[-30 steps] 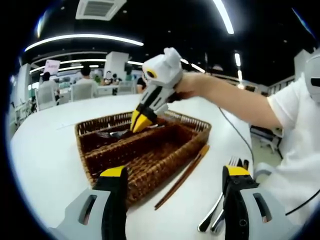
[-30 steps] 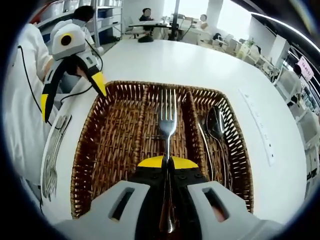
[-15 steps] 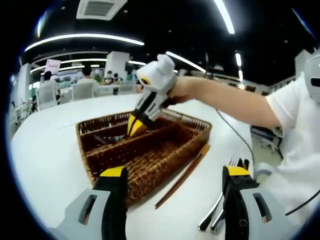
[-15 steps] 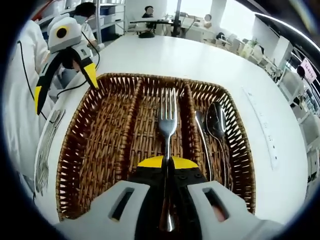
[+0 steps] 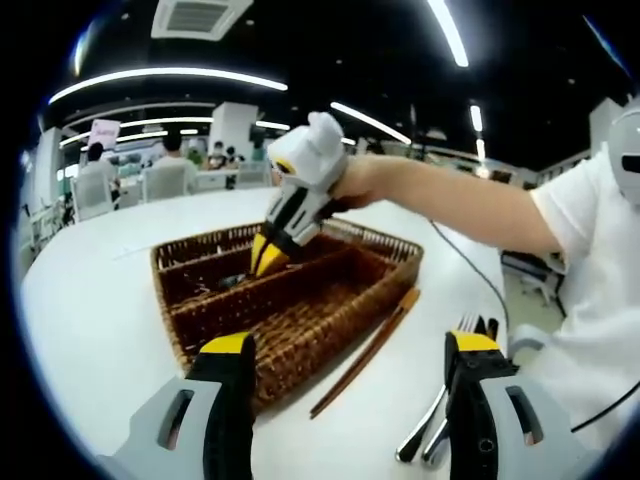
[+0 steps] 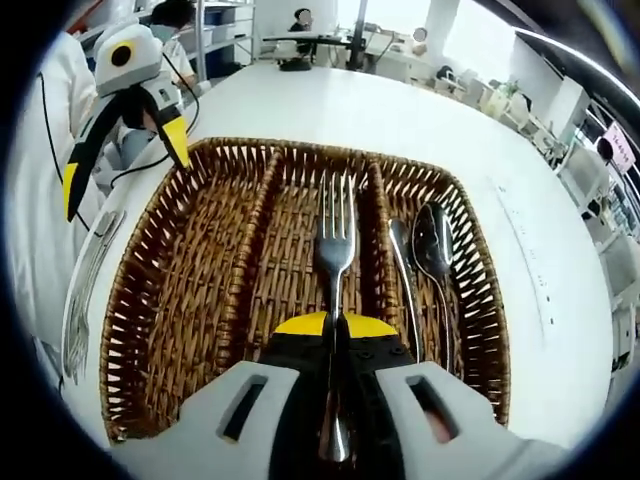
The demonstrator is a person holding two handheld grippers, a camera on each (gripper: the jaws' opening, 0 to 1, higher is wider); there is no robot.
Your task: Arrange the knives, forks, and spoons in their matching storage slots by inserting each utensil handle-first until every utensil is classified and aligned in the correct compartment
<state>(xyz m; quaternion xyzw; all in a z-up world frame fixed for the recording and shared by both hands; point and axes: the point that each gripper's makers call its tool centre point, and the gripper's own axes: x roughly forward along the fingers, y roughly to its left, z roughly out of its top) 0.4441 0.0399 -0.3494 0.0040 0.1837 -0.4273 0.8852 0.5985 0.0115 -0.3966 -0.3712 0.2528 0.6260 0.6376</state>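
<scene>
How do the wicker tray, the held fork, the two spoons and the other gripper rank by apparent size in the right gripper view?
1. wicker tray
2. fork, nearest the camera
3. left gripper, farther off, so unsure against the fork
4. spoons, alike

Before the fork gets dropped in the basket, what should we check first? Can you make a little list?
1. Fork held tight: ok, the right gripper fingers are shut on its handle.
2. Fork lined up with the middle slot of the wicker basket: ok, it hangs over the centre compartment, tines pointing away.
3. Middle slot free: ok, bare weave shows under the fork.
4. Spoons kept apart: ok, they lie in the next slot over, past the divider.
5. Left gripper out of the way: ok, it is open, beside the basket's far corner.
6. Fork touching the bottom yet: cannot tell from these views.
</scene>
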